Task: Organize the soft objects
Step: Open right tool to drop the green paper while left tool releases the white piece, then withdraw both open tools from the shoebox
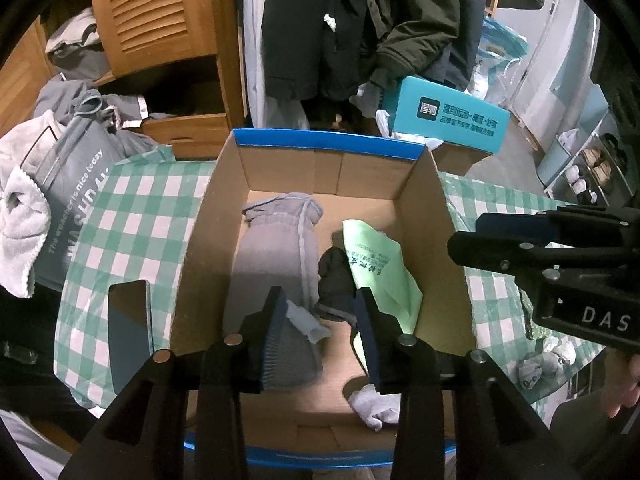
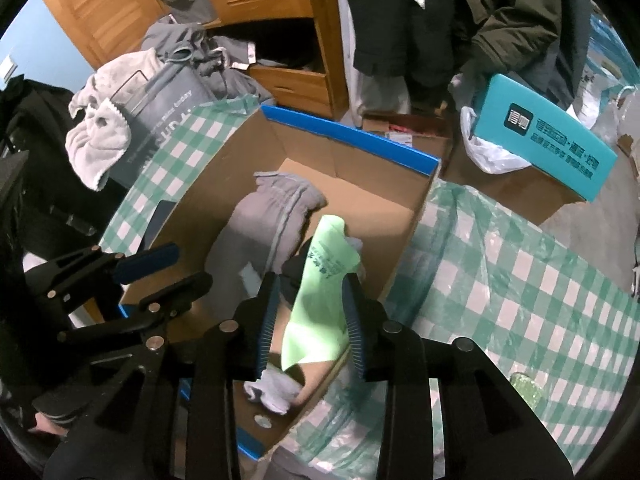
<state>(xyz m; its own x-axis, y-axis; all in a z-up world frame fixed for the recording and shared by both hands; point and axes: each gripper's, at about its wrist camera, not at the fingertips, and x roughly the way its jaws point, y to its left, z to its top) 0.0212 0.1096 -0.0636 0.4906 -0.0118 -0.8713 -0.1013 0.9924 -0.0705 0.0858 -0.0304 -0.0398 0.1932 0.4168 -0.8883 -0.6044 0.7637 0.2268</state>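
Presently the soft goods lie inside the cardboard box (image 1: 208, 216), which stands on the green checked cloth (image 1: 136, 216). A rolled grey garment (image 1: 272, 248) runs lengthwise along the box's left half; a pale green bag (image 2: 320, 288) lies on the right, draped partly over a dark bundle (image 1: 334, 276). A small white cloth (image 1: 374, 406) sits at the near end of the floor.

My left gripper (image 1: 320, 304) hangs over the near end of the grey garment. Its jaws stand parted and I see no pad pressing on fabric, so I record it as released, with only the garment's tail below the gap. My right gripper (image 2: 310, 300) is poised over the green bag. The bag shows between its jaws, but the pads appear clear of it on both sides; I judge that one released too, nothing gripped.

I take the arrangement to be deliberate: long pieces laid side by side so each keeps its own strip of the box floor, and both tools tilted steeply down for setting things in.

Outside the box, a heap of grey and white laundry (image 1: 60, 168) waits on the left, likely the remaining stock. A teal carton (image 1: 444, 120) and hanging dark coats (image 1: 360, 20) stand behind, not concerned.
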